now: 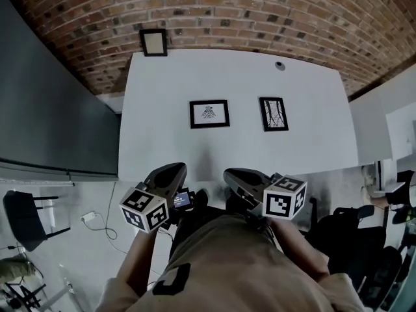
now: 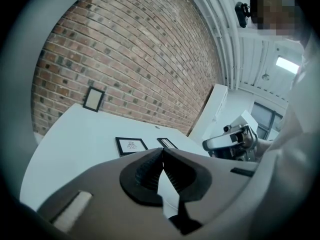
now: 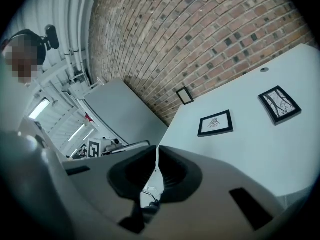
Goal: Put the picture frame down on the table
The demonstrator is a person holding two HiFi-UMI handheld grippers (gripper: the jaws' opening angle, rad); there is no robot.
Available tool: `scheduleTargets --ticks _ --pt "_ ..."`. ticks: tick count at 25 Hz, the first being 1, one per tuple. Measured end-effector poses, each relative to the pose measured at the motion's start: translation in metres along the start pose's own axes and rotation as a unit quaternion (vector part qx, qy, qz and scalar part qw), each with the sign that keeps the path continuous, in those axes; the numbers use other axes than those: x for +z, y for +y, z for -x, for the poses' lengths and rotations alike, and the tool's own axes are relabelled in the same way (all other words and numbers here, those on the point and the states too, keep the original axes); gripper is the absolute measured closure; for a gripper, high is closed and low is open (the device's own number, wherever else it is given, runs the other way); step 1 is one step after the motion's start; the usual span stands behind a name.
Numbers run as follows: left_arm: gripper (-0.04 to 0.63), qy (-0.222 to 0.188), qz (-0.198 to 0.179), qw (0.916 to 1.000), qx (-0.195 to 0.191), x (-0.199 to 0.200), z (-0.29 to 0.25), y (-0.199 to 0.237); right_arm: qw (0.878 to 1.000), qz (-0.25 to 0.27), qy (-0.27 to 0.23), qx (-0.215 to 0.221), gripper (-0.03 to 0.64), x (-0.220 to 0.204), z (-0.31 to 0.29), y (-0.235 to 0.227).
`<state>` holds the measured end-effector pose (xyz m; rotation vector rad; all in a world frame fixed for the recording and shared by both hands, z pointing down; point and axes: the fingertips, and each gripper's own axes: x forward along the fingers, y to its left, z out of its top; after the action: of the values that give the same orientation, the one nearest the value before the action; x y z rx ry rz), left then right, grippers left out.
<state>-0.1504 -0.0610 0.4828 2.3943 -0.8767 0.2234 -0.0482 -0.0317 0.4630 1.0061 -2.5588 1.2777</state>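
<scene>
Two black picture frames lie flat on the white table: a landscape one and an upright one to its right. A third frame stands at the far edge against the brick wall. My left gripper is over the near table edge, shut and empty. My right gripper is beside it, also shut with nothing between its jaws. Both are well short of the frames.
A small round fitting sits in the table top near the far right corner. A dark grey panel runs along the left side. Black chairs stand at the right, another chair and a cable on the floor at the left.
</scene>
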Motion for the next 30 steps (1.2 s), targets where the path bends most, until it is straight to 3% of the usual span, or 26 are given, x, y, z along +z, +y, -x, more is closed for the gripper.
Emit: scheduleTargets --ticks 12,30 --pt "0.591 -0.005 -0.026 0.9995 -0.015 0.010 -0.004 -0.025 1.000 0.008 -0.012 0.001 0.601 -0.004 0.017 0.004" --pt "0.591 -0.012 -0.038 0.9992 -0.004 0.006 -0.018 -0.075 0.999 -0.010 -0.039 0.000 0.611 -0.001 0.066 -0.013"
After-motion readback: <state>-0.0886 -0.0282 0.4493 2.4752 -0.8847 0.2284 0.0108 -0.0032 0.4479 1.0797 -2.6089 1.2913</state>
